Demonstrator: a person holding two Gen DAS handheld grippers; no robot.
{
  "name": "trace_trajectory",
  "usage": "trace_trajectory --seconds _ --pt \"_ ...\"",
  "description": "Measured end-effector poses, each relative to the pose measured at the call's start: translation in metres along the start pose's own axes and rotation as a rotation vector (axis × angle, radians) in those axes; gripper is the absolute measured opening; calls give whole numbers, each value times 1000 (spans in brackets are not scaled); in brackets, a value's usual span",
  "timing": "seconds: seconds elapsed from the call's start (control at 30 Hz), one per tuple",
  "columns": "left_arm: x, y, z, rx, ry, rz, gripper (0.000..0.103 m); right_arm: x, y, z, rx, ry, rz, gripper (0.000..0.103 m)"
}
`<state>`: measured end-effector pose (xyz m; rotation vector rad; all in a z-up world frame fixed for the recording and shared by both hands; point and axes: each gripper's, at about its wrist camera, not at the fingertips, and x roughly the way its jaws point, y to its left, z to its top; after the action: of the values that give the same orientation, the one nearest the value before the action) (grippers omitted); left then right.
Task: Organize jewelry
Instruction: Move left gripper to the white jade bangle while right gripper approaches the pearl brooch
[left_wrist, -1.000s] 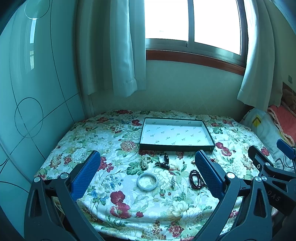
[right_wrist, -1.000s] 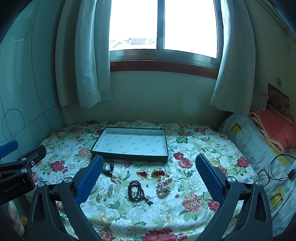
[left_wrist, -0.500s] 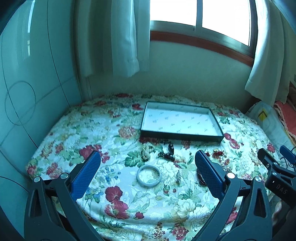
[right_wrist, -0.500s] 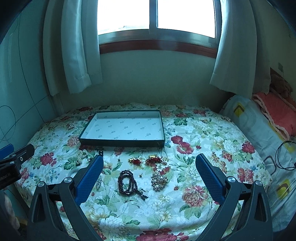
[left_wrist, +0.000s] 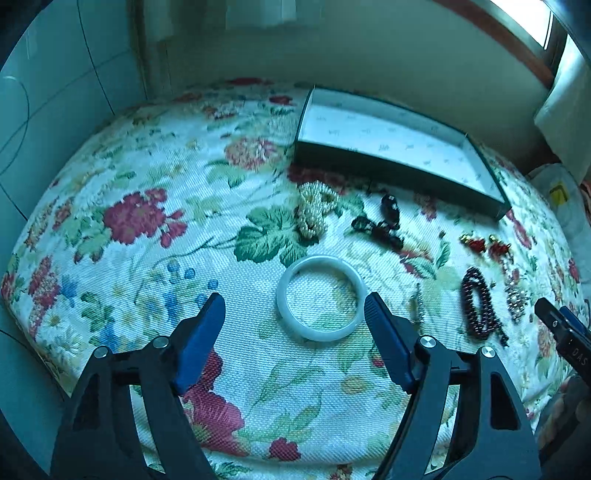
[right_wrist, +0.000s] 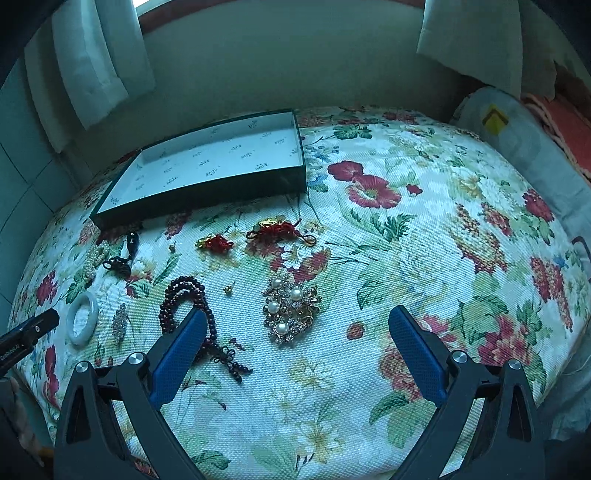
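A white jade bangle (left_wrist: 320, 298) lies flat on the floral cloth, just ahead of my open left gripper (left_wrist: 295, 308); it also shows in the right wrist view (right_wrist: 83, 318). Beyond it lie a pearl strand (left_wrist: 313, 211), a black pendant (left_wrist: 384, 218), red knot charms (left_wrist: 484, 245) and a dark bead bracelet (left_wrist: 478, 303). My right gripper (right_wrist: 295, 325) is open and empty above a pearl-and-gold brooch cluster (right_wrist: 291, 307), with the dark bead bracelet (right_wrist: 184, 299) by its left finger. An empty dark tray (right_wrist: 207, 192) sits at the back.
The table is round, covered with a flowered cloth (right_wrist: 424, 258), and its edge curves close on every side. A wall and curtains (right_wrist: 92, 66) stand behind the tray. A pillow and bedding (right_wrist: 517, 140) lie at the far right.
Both grippers have tilted down and moved closer to the table. The left one now sits just short of the bangle, the right one over the brooch cluster. The jewelry has not moved.
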<state>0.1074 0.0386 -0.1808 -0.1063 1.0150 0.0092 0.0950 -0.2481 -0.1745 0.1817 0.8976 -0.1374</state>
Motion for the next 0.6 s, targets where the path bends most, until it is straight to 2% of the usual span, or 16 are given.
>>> trace_trajectory --seconds 0.07,0.1,0.13,0.43,0.53,0.6 --pt "7 0 0 -1 9 -3 77 7 1 2 -7 9 6 88" --pt "8 0 1 1 9 -5 77 10 2 3 -10 18 5 71" --pt "10 -2 2 6 8 -5 77 15 2 4 -10 31 4 58" --pt "21 -10 5 37 7 -1 79 46 7 5 -26 83 0 56" --pt "24 -10 5 35 12 8 90 47 13 4 -70 68 -28 46" --pt "25 -10 5 32 10 6 90 47 13 3 -71 62 -24 46"
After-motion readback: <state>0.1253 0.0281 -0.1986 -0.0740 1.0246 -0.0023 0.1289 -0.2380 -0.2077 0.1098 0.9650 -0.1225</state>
